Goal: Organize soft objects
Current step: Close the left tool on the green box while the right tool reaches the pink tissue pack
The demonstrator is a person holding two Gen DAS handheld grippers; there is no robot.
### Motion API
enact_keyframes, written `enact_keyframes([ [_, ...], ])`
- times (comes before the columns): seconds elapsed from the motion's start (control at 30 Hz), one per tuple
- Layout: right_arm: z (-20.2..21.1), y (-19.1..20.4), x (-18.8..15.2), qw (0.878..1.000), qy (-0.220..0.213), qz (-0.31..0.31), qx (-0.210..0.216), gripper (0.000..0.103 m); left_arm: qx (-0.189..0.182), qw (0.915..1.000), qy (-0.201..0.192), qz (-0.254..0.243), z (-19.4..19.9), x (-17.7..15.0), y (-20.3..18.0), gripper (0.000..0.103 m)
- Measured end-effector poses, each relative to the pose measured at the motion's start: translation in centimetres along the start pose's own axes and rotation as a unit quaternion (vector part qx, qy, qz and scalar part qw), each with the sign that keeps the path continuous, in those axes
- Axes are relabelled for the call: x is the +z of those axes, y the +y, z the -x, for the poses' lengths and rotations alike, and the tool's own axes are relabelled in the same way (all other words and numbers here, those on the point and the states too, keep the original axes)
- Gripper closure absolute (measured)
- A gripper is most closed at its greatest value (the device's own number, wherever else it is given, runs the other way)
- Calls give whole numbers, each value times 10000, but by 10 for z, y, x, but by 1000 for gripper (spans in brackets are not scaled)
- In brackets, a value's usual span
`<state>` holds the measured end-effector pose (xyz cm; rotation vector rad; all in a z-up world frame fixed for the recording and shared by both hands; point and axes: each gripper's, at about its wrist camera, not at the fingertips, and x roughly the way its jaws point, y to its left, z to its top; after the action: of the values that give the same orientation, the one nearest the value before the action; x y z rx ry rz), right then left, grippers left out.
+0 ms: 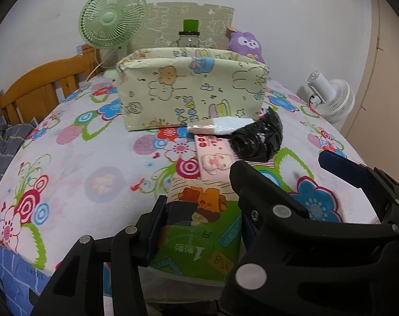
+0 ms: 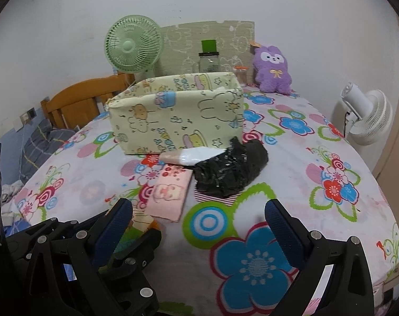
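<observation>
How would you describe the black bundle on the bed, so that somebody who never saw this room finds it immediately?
Start at the pale yellow fabric box with cartoon rabbits, standing in the middle of the flowered bed sheet. Just in front of its right corner lies the black bundle, shiny crumpled plastic. A white and tan pack touches its left side and a pink tissue pack lies further left; it alone is black.

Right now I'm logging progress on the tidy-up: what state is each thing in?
green tissue pack: clamped in the left gripper
right gripper: jaws open, empty
fabric bin: upright, open-topped
pink tissue pack: flat on the bed
black bag bundle: crumpled, on the bed
green fan: blades not blurred
</observation>
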<state>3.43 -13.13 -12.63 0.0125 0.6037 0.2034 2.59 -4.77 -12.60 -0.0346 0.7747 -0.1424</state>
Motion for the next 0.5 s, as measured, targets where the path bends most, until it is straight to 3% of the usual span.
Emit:
enact_keyframes([
  [0.5, -17, 16, 14, 9999, 115, -122, 21, 2, 317, 9993, -160, 116, -3, 14, 23, 49],
])
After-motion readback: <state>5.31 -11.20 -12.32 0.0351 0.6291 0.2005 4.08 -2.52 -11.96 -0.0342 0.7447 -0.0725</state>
